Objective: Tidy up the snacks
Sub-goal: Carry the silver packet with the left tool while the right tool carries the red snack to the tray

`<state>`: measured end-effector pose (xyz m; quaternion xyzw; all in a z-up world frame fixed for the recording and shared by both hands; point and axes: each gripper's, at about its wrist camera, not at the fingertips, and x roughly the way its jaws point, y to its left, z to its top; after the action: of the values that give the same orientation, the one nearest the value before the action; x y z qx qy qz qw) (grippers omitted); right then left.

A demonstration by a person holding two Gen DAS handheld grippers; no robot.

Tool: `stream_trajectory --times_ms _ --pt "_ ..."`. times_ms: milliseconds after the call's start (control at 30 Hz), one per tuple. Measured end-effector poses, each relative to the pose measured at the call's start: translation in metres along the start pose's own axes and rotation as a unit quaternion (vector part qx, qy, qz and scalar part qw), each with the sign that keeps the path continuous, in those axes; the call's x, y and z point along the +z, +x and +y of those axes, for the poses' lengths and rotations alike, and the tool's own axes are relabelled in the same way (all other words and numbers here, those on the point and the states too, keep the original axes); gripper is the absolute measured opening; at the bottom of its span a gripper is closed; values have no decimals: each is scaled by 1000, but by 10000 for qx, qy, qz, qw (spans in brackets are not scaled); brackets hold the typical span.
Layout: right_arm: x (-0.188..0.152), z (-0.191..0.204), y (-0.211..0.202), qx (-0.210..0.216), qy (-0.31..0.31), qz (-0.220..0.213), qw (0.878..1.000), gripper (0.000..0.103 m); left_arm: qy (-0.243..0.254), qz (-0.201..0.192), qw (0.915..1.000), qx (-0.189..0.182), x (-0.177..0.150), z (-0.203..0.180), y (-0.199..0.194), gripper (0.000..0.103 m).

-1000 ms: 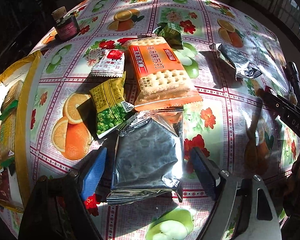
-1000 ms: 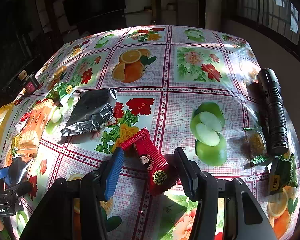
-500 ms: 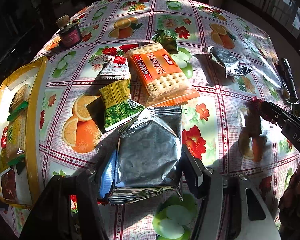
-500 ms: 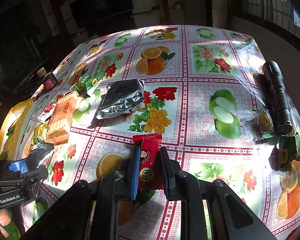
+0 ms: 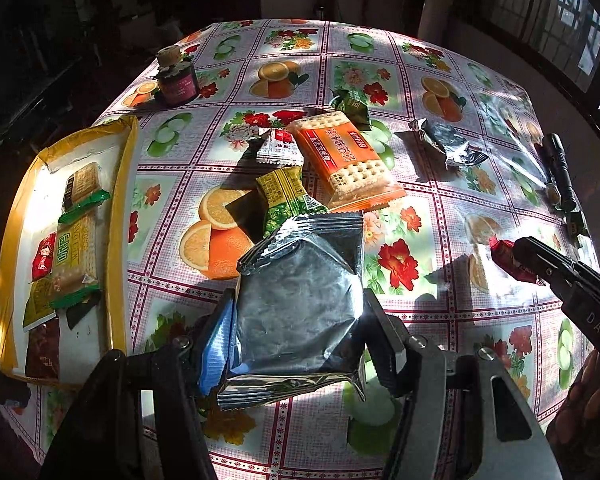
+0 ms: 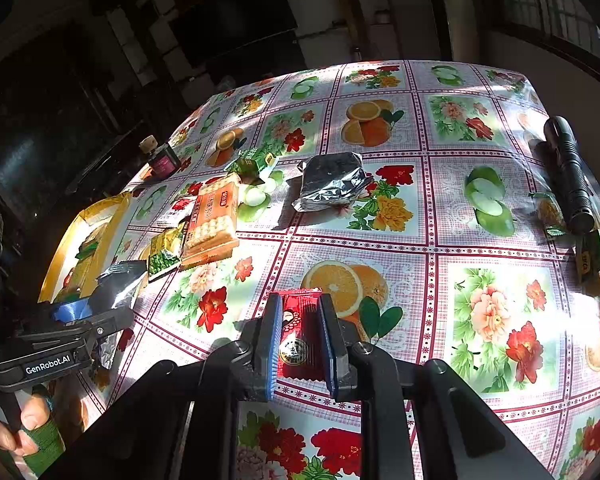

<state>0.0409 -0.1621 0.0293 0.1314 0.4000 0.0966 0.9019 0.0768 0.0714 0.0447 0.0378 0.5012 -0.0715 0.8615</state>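
My left gripper (image 5: pixel 300 320) is shut on a large silver foil packet (image 5: pixel 300 304) and holds it above the table. My right gripper (image 6: pixel 300 336) is shut on a small red snack packet (image 6: pixel 300 336), lifted off the cloth; it also shows in the left wrist view (image 5: pixel 508 258). A yellow-rimmed tray (image 5: pixel 120 208) at the left holds several packets. On the table lie an orange cracker pack (image 5: pixel 348 160), a yellow-green packet (image 5: pixel 288 200), a small white-red packet (image 5: pixel 280 148), a dark green packet (image 5: pixel 350 106) and a second silver packet (image 5: pixel 448 146).
A small dark jar (image 5: pixel 176 80) stands at the far left of the flowered tablecloth (image 5: pixel 404 264). A black torch (image 6: pixel 568 172) lies by the right edge, with small green and yellow packets (image 6: pixel 592 260) beside it. The room beyond is dark.
Both grippers closed on their packets and rose: the left took the silver foil packet, the right took the red packet. Both views pulled back and up from the table.
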Motion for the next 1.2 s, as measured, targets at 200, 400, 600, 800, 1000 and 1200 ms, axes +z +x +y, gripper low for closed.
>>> stream_trajectory --times_ms 200,400,600,800,1000,1200 --pt "0 25 -5 218 -142 -40 9997 18 -23 -129 9999 33 -6 10 -13 59" --pt "6 55 -9 416 -367 -112 9984 19 -75 -282 9995 153 -9 22 -24 59" --pt "14 80 -9 590 -565 -159 9965 19 -166 -340 9990 254 -14 39 -31 59" --pt "19 104 -5 724 -757 -144 9944 19 -293 -414 9981 356 -18 59 -39 59" --pt "23 127 0 841 -929 -133 9920 19 -467 -457 9969 441 -19 82 -44 59" --pt "27 148 6 938 -1098 -109 9895 19 -637 -480 9956 492 -21 102 -46 59"
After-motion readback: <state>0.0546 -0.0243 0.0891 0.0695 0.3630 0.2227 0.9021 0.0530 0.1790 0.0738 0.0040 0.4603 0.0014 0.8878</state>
